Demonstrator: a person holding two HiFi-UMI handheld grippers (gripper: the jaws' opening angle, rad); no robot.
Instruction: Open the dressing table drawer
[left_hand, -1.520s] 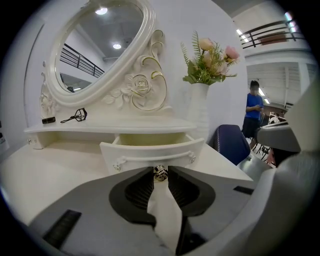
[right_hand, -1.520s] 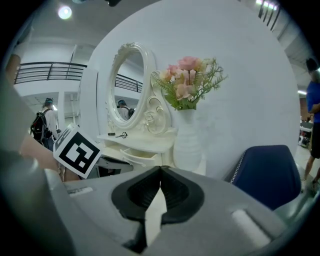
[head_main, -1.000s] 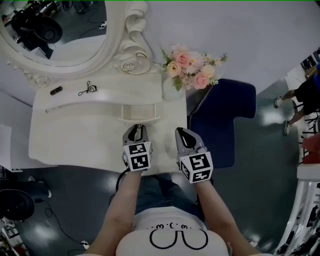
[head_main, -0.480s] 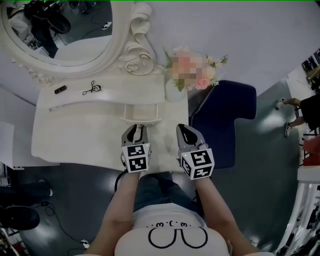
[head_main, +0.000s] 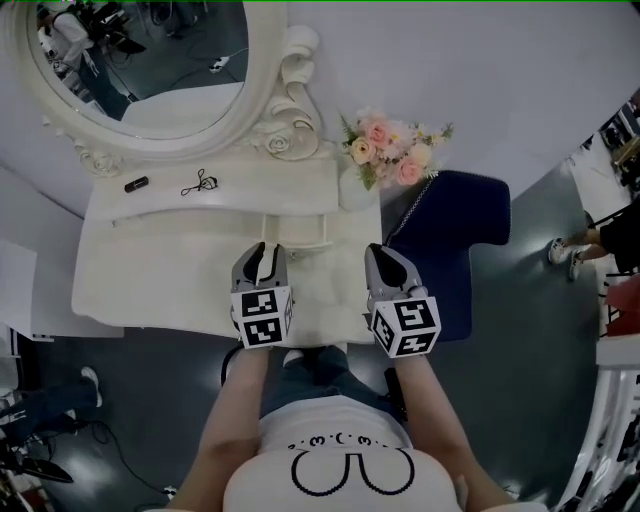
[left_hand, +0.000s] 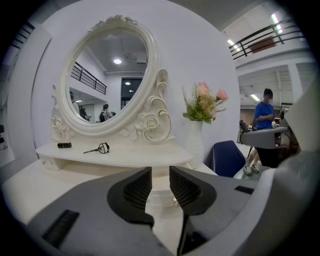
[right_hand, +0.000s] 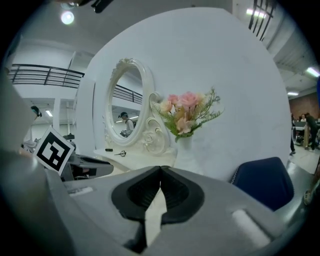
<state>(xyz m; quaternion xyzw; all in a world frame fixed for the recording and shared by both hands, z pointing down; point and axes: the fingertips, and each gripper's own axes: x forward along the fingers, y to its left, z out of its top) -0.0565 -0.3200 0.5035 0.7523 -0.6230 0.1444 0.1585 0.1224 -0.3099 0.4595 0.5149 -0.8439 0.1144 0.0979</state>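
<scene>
Both grippers have lifted away from the drawer front since a second ago. Left gripper (head_main: 263, 254) stands narrowly parted with nothing between its jaws; the small drawer (head_main: 297, 231) sits pulled out just ahead of it. Right gripper (head_main: 380, 258) is closed and empty, beside the left, over the surface (head_main: 160, 275).

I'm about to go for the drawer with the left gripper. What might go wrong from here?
The left gripper's jaws stand apart with nothing between them. The drawer knob sits beyond the gap and a little to its right, so closing now would likely miss it. The vase of flowers stands at the back right corner of the table, near the right gripper, which is shut; a careless swing might tip it.
</scene>
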